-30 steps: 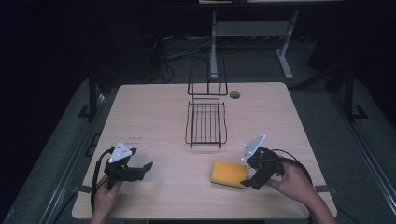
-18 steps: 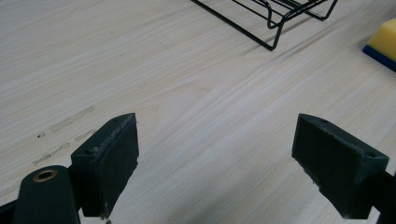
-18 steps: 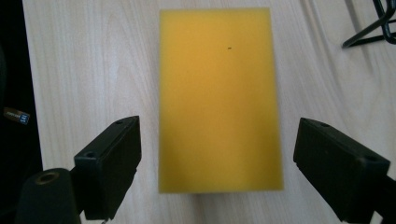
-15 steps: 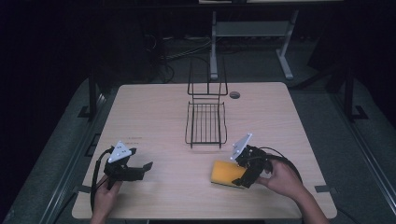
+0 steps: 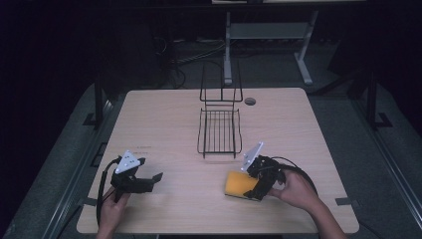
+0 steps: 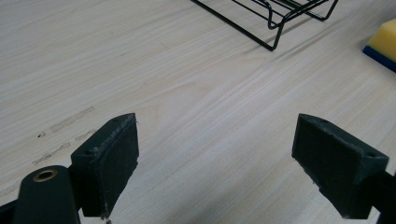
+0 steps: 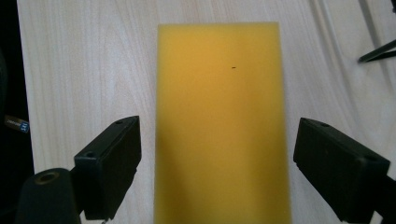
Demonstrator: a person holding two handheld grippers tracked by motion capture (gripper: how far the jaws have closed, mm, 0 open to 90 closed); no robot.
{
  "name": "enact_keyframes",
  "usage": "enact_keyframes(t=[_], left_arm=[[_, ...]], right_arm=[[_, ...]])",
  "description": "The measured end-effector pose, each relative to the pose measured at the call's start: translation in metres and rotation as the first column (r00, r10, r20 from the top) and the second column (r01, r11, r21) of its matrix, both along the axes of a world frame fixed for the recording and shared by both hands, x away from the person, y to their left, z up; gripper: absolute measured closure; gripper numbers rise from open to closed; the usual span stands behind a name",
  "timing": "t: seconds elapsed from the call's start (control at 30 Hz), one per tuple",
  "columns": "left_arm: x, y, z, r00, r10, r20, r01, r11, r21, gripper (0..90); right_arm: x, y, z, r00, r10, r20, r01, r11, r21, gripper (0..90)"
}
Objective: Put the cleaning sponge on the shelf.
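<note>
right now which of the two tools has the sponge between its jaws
The right tool: its open jaws straddle the yellow sponge without touching it. The left tool, also open, has bare table between its jaws.

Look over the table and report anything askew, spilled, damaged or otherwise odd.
Nothing stands out. The yellow sponge lies flat on the table between the open jaws of the right gripper, the wire rack sits upright and intact, and the left gripper is open over bare wood.

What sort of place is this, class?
Probably a lab or workshop: a pale wooden table in a dark room, tangled cables on the floor behind, and a metal stand.
</note>
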State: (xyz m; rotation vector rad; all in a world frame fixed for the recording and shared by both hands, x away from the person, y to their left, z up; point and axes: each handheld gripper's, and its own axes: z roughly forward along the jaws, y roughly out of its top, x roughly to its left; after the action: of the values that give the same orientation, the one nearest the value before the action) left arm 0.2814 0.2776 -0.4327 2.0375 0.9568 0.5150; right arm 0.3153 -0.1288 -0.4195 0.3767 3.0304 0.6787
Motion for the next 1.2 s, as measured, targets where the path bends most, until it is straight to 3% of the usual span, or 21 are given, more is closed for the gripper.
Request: enact_keyframes(t=[0.33,1.2], left_arm=[[0.0,0.0,0.0,1.0,-0.002,-0.001,0.002,1.0,-0.003,14.2],[0.0,0.0,0.001,1.0,-0.005,0.002,0.005,1.0,-0.007,14.2]], right_arm=[[0.002,0.005,-0.007,0.9998,-0.012,-0.016,0.012,1.0,-0.01,14.8],[0.002,0.011,-0.021,0.9999,0.011,-0.001,-0.011,0.999,-0.039,15.1]])
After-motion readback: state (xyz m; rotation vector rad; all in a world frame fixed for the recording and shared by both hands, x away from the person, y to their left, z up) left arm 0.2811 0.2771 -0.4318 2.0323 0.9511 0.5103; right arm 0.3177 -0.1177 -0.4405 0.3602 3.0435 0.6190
